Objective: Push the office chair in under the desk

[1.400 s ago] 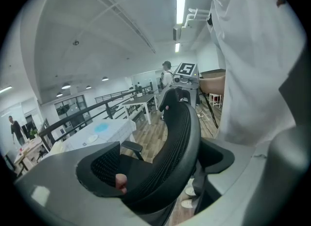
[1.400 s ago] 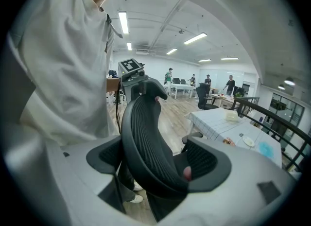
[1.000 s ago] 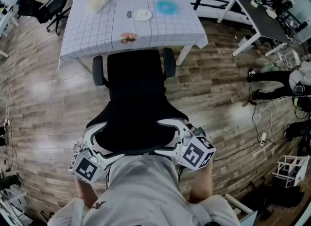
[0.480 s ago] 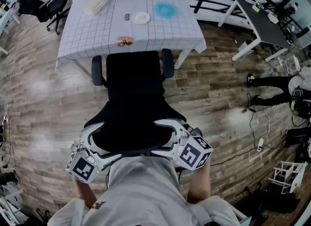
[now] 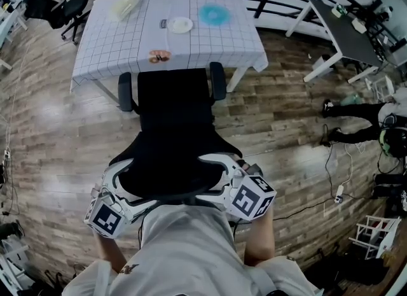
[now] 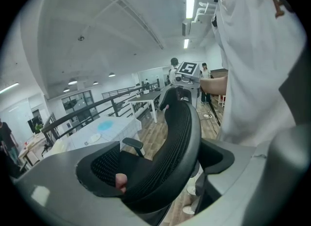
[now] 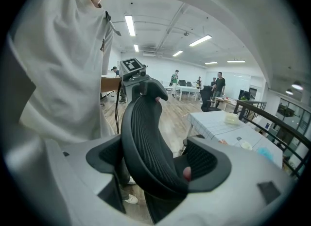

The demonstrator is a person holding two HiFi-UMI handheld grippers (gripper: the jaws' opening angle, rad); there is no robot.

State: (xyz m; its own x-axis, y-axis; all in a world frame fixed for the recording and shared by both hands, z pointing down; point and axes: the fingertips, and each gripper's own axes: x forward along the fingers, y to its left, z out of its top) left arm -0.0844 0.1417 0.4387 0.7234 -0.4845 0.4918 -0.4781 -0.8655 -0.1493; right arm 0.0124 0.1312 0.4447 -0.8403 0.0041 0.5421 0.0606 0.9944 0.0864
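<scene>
The black mesh office chair [image 5: 175, 107] stands on the wooden floor, its seat front at the near edge of the desk [image 5: 114, 40], which has a white grid cloth. Its armrests sit just outside the desk edge. My left gripper [image 5: 127, 186] is shut on the left end of the backrest's top rim [image 6: 180, 137]. My right gripper [image 5: 222, 175] is shut on the right end of the same rim [image 7: 146, 137]. In the left gripper view my left gripper [image 6: 160, 171] holds the mesh rim between its jaws, as does my right gripper [image 7: 155, 162] in the right gripper view.
On the desk lie a white plate [image 5: 180, 25], a blue round item [image 5: 212, 13], a small snack [image 5: 159, 55] near the front edge and a pale bundle [image 5: 124, 5]. A dark desk [image 5: 343, 27] and a person's legs [image 5: 356, 107] are at right; cables [image 5: 337, 180] cross the floor.
The chair and both grippers have crept slightly forward toward the desk. Both grips on the backrest are unchanged.
</scene>
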